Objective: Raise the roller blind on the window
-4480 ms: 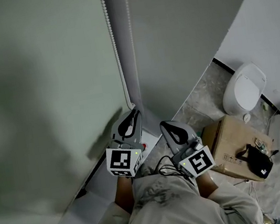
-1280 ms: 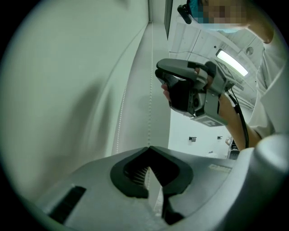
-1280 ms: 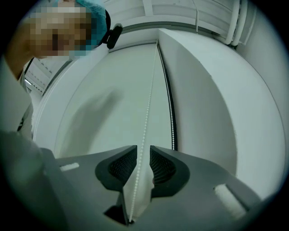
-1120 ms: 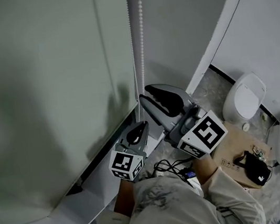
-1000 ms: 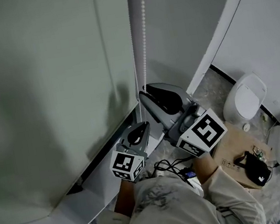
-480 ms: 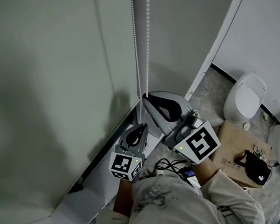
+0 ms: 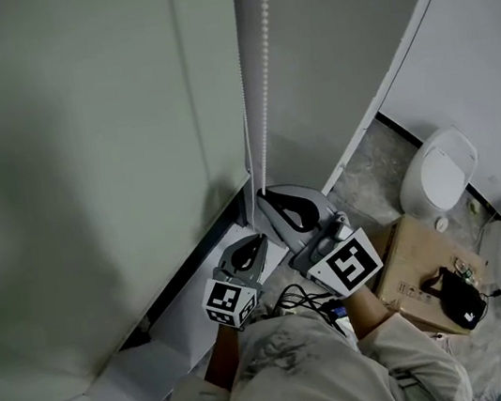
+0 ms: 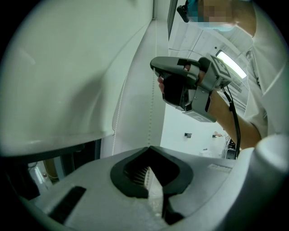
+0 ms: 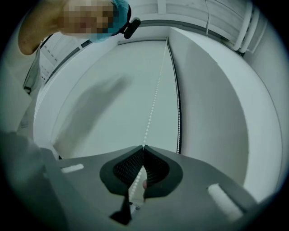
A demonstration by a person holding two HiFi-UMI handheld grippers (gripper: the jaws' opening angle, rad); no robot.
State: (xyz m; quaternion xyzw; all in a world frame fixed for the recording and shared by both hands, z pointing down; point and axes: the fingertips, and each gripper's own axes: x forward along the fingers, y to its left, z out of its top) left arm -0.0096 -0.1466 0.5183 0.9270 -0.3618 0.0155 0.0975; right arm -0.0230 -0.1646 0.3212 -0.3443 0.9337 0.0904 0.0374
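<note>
Right gripper view: right gripper [image 9: 142,146] jaws pinch the bead chain [image 9: 152,106]; left gripper [image 8: 148,147] jaws also grip it.

Roller blind [image 7: 85,175]: smooth matt pale cloth. Bead chain [image 7: 261,79]: small glossy white beads. Right gripper [image 9: 143,148]: matt grey plastic, ribbed black pads [image 9: 154,169]. Box [image 7: 412,258]: matt brown cardboard. Toilet [image 7: 437,178]: glossy white. Floor [image 7: 368,165]: speckled stone.
</note>
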